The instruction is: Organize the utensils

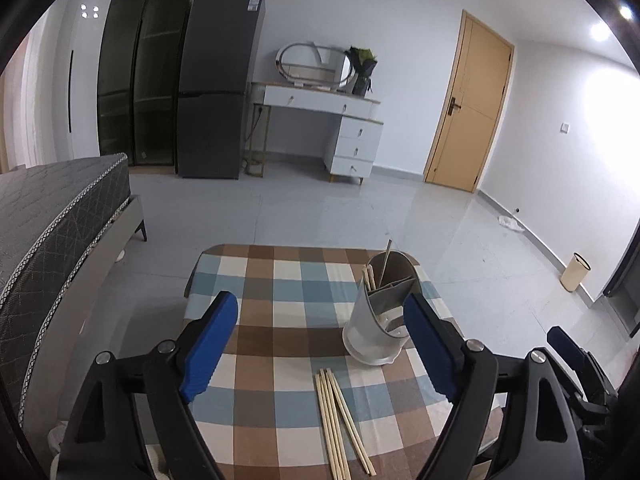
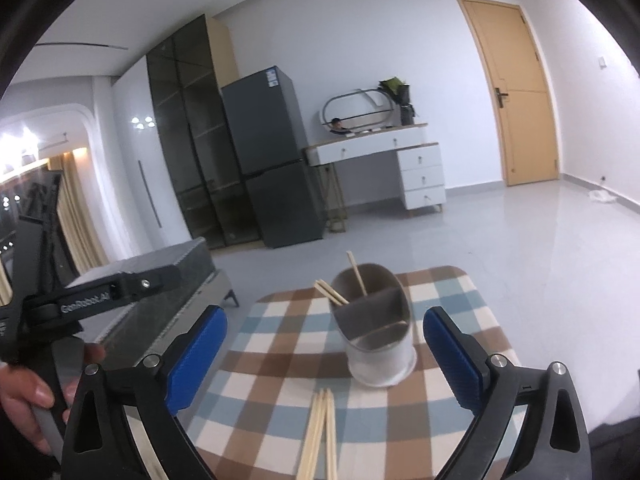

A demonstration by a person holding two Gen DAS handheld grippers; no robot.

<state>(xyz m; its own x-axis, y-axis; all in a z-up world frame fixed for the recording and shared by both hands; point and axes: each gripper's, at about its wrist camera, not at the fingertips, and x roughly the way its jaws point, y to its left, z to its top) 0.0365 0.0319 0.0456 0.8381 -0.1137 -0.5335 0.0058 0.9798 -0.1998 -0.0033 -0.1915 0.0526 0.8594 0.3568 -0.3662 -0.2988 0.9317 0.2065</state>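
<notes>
A grey and white utensil holder [image 1: 380,312] with divided compartments stands on the checked tablecloth [image 1: 280,300]; a few wooden chopsticks stick up from its far compartments. It also shows in the right wrist view [image 2: 376,336]. Several loose wooden chopsticks [image 1: 340,420] lie on the cloth in front of the holder, and show in the right wrist view [image 2: 320,436]. My left gripper [image 1: 324,344] is open and empty above the near cloth. My right gripper [image 2: 324,356] is open and empty, in front of the holder.
The small table stands in a room with a grey bed [image 1: 52,216] to the left, a dark fridge [image 1: 216,88], a white dresser [image 1: 340,128], a wooden door [image 1: 468,108] and a bin [image 1: 575,272] on the tiled floor.
</notes>
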